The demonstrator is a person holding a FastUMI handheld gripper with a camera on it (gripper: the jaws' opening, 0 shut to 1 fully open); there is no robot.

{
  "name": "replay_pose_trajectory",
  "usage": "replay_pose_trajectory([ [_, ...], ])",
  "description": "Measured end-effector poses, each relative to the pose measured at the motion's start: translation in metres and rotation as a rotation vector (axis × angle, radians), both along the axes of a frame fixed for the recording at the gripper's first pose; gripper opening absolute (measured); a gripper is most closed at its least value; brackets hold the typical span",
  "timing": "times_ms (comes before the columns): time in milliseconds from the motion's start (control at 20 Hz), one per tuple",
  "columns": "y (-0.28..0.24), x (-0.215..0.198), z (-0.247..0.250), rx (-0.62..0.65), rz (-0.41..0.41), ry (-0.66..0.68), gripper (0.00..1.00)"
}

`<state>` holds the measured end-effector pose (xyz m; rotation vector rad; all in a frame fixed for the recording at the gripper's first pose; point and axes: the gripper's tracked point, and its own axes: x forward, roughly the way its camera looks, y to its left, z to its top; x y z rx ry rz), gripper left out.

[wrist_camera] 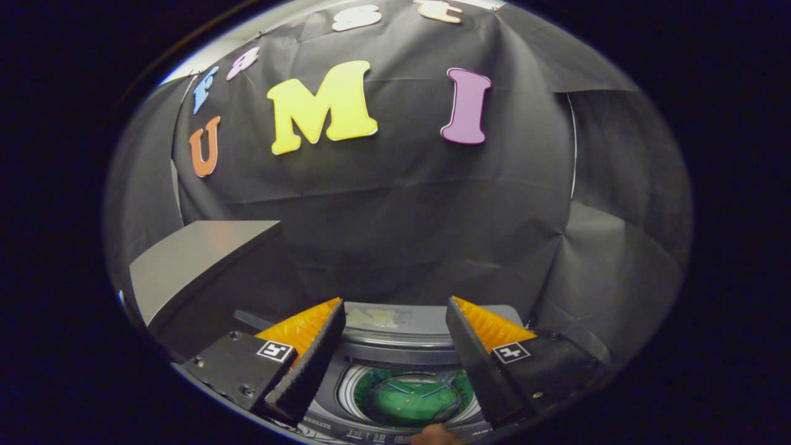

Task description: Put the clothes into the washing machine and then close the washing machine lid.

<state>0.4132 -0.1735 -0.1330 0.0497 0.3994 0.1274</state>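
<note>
I see green clothes (411,398) lying inside the washing machine (395,346) drum, below and between my fingers. The gripper (395,309) hangs spread wide, holding nothing. The grey slab (191,259) at left is possibly the raised lid.

A staged recording booth is shown rather than a lived-in laundry room. The back and sides are closed off by a black cloth wall (401,204), hung in creases and folds, with a pale strip of ceiling seen above its upper edge. A top-loading washing machine (395,346) is set against that cloth, its grey lid (191,259) raised to one side and something green seen inside its open drum (411,395). No household furnishings are seen around the appliance
</note>
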Motion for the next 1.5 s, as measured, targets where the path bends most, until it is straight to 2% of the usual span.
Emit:
replay_pose_trajectory([
  [250,-0.011,-0.022,-0.065,0.028,-0.020,0.193,1.00],
  [750,-0.017,-0.024,-0.084,-0.009,-0.049,0.239,1.00],
  [850,-0.014,-0.028,-0.074,-0.032,-0.049,0.205,1.00],
  [1050,-0.010,-0.045,-0.030,-0.132,-0.070,0.052,1.00],
  [1350,0.016,-0.090,0.028,-0.072,-0.120,-0.069,1.00],
  [1500,0.020,-0.120,0.045,-0.076,-0.171,-0.113,1.00],
])
